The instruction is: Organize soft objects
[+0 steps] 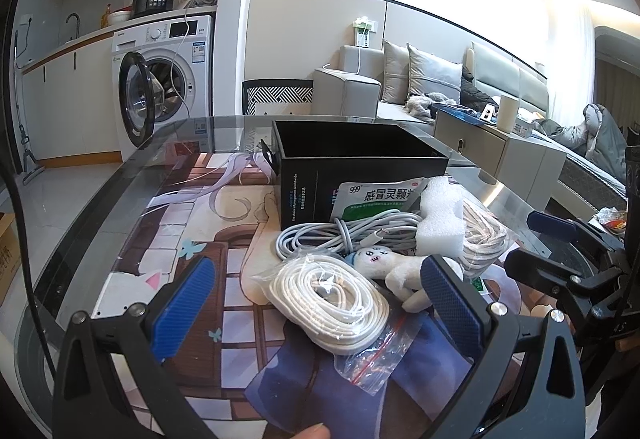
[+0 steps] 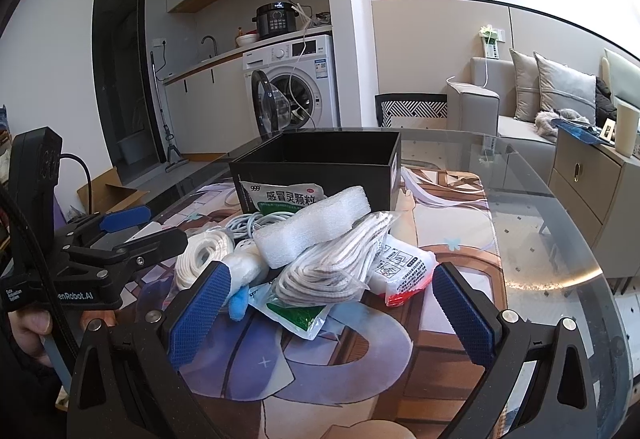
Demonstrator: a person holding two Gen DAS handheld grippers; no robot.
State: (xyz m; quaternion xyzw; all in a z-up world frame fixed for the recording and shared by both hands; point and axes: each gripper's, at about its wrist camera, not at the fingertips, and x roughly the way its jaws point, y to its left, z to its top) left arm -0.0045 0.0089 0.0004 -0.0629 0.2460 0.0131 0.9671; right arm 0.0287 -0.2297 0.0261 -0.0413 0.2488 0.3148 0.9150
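A heap of soft items lies on the glass table in front of an open black box. My left gripper is open, its fingers on either side of a bagged white rope coil without closing on it. A white plush toy lies beside the coil. My right gripper is open just before a second bagged rope bundle. A white foam block rests on top of the heap.
A green-and-white medicine packet leans on the box. A grey cable, a green sachet and a red-and-white packet lie in the heap. A printed mat covers the table. Cabinets stand to the right.
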